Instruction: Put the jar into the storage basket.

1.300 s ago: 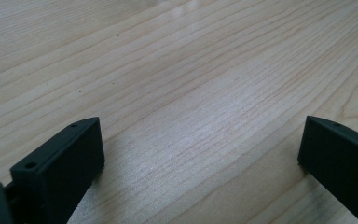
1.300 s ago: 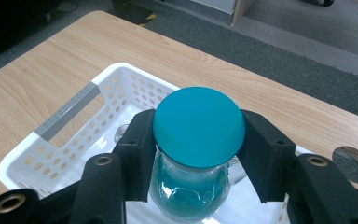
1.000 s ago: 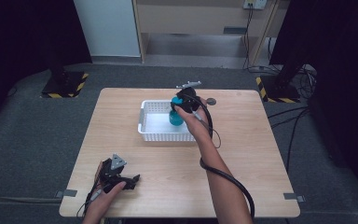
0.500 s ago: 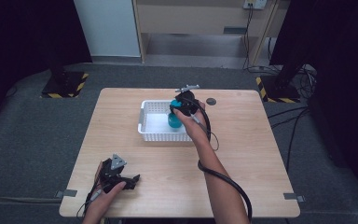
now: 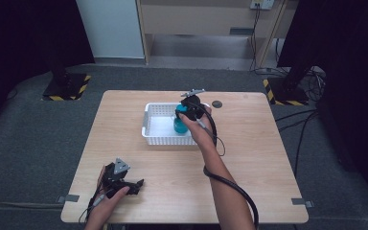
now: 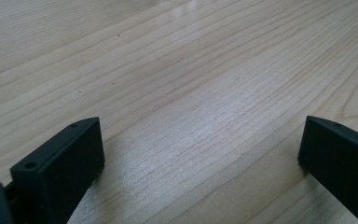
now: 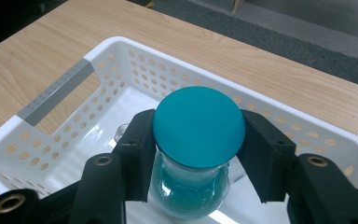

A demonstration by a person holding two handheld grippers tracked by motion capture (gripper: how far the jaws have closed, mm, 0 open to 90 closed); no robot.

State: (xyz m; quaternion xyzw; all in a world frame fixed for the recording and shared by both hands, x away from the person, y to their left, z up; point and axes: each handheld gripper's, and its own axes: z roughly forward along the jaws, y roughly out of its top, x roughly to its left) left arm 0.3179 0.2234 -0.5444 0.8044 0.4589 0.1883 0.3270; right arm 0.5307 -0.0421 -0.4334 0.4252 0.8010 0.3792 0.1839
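A clear jar with a teal lid [image 7: 196, 128] and teal contents hangs inside the white perforated basket [image 7: 56, 93], with my right gripper [image 7: 196, 140] shut on it just under the lid. From above, the jar [image 5: 179, 125] sits at the right end of the basket [image 5: 153, 125], under my right gripper [image 5: 190, 109]. My left gripper [image 5: 124, 184] rests on the table near its front left edge; in the left gripper view its jaws stand wide apart over bare wood, and the left gripper [image 6: 200, 154] holds nothing.
A small dark round disc [image 5: 216, 103] lies on the wooden table [image 5: 268, 158] right of the basket. A grey strip [image 7: 56, 92] marks the basket's left wall. Black stands with yellow-striped bases [image 5: 67, 88] sit on the floor beyond the table.
My right gripper has shifted slightly left and lower with the jar, deeper into the basket. The left gripper has not moved.
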